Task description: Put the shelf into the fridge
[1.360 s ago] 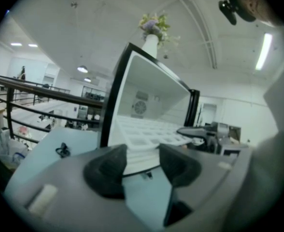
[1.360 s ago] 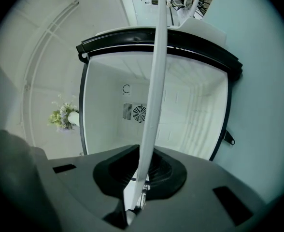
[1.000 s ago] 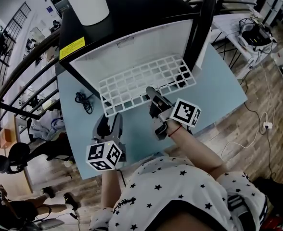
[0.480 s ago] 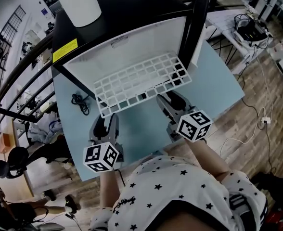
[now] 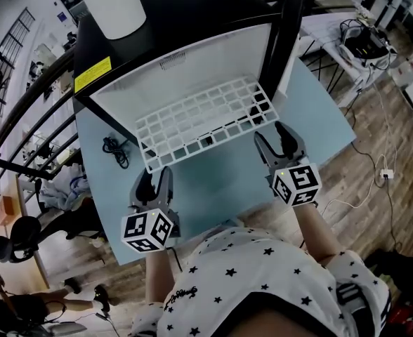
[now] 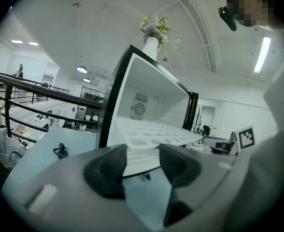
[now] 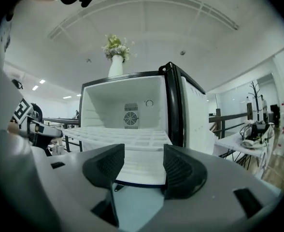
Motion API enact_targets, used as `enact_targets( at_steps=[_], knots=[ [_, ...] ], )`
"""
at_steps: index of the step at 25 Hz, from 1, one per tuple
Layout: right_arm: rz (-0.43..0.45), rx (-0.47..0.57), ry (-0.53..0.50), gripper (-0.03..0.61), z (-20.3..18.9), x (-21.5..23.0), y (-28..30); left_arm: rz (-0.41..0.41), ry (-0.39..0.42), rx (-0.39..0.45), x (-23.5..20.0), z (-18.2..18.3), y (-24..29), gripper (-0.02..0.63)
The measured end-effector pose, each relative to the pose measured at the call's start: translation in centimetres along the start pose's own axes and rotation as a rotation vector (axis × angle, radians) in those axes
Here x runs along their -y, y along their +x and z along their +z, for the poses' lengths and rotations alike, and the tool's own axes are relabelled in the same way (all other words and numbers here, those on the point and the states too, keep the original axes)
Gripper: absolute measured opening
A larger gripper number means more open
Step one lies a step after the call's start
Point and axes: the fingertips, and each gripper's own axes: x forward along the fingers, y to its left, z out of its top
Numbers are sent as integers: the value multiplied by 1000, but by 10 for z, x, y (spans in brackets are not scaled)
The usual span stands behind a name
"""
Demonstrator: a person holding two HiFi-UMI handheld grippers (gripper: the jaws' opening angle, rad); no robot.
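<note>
Shelf [image 5: 203,118] sits partly inside fridge [image 5: 192,12], front edge out over table [image 5: 213,184]. Left gripper [image 5: 154,177] jaws wide, empty. Right gripper [image 5: 279,135] jaws just opened, empty. Vase [image 5: 112,2] top cut off.

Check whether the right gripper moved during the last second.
Yes: the right gripper went rightward off the shelf front toward the fridge door; its jaws just opened, empty.

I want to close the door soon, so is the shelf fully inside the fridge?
Not fully: the shelf sticks out past the fridge opening, over the table.
</note>
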Motion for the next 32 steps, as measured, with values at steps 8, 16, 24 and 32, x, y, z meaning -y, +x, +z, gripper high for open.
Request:
enact_targets(
  at_steps=[8,16,24,32],
  knots=[
    [-40,-4,-74,218,-2,7,3,2,-3,-2,1,-2,0,210],
    [-69,0,-71,216,-2,11,13,-6,2,-1,3,-2,4,210],
    [-58,-5,-62,202,-2,11,25,-1,2,-4,-2,-1,10,210],
    [-50,7,-60,201,4,16,40,12,-3,14,-6,8,23,212]
  ],
)
